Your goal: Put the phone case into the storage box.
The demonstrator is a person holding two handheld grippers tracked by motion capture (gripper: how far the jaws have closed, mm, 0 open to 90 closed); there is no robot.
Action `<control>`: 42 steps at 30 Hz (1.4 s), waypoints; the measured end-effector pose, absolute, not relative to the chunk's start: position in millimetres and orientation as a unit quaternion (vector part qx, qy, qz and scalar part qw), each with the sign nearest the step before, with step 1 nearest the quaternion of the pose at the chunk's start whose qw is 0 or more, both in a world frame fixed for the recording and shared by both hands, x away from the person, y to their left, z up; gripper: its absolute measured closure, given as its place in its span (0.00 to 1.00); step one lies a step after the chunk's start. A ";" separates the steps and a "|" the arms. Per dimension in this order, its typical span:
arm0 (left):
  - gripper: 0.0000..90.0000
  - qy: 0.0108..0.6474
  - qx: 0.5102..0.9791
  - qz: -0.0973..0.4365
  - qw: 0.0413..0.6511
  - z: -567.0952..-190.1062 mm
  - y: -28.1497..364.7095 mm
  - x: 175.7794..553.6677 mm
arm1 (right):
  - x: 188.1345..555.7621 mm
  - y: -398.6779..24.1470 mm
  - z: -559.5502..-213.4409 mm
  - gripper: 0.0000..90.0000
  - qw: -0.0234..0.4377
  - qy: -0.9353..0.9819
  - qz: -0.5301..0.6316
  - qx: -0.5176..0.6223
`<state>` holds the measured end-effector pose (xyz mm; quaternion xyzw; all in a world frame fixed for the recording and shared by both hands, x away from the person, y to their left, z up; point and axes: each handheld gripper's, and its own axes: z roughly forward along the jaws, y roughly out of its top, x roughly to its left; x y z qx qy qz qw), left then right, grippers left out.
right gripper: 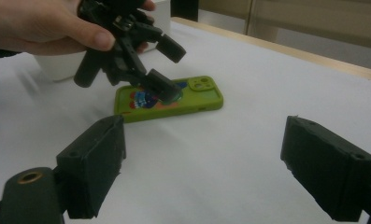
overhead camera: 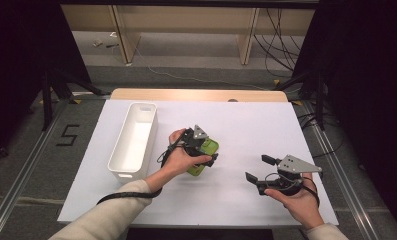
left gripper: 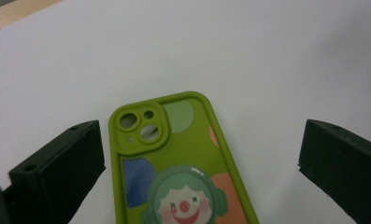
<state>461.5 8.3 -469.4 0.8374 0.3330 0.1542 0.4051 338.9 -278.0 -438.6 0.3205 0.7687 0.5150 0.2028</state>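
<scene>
A green phone case (overhead camera: 196,170) with a clown picture lies flat on the white table, camera cut-out pointing away from the person. In the left gripper view the case (left gripper: 183,172) lies between and below the two black jaws. My left gripper (overhead camera: 210,151) hovers just over it, open, jaws on either side and not touching it. From the right gripper view I see that left gripper (right gripper: 167,67) tilted down over the case (right gripper: 197,95). My right gripper (overhead camera: 259,168) is open and holds nothing, near the table's front right; its jaws (right gripper: 206,149) face the case.
A long white bin (overhead camera: 123,174) stands at the left of the white table sheet (overhead camera: 246,125), close beside the left hand. A wooden table edge (overhead camera: 196,94) runs along the back. Cables lie on the floor beyond.
</scene>
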 end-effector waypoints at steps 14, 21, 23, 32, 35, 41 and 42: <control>0.00 0.346 0.842 0.152 0.386 -483.3 -1.7 489.2 | 339.1 -277.6 -438.5 0.17 0.201 0.770 0.515 0.319; 0.00 0.350 0.844 0.148 0.377 -485.2 -7.9 499.1 | 339.3 -277.6 -438.6 0.17 0.201 0.770 0.515 0.318; 0.00 0.352 0.845 0.149 0.374 -484.1 -9.3 500.4 | 339.3 -277.6 -438.7 0.17 0.200 0.771 0.514 0.318; 0.00 0.363 0.852 0.149 0.346 -486.9 -17.3 507.0 | 339.7 -277.7 -439.1 0.17 0.199 0.772 0.512 0.319; 0.00 0.367 0.855 0.149 0.335 -487.8 -17.6 509.9 | 339.7 -278.1 -439.0 0.17 0.199 0.773 0.512 0.319; 0.00 0.376 0.856 0.145 0.325 -490.9 -18.1 512.8 | 340.2 -278.2 -439.4 0.17 0.197 0.773 0.512 0.319; 0.00 0.376 0.856 0.145 0.325 -490.9 -18.1 512.8 | 340.2 -278.2 -439.4 0.17 0.197 0.773 0.512 0.319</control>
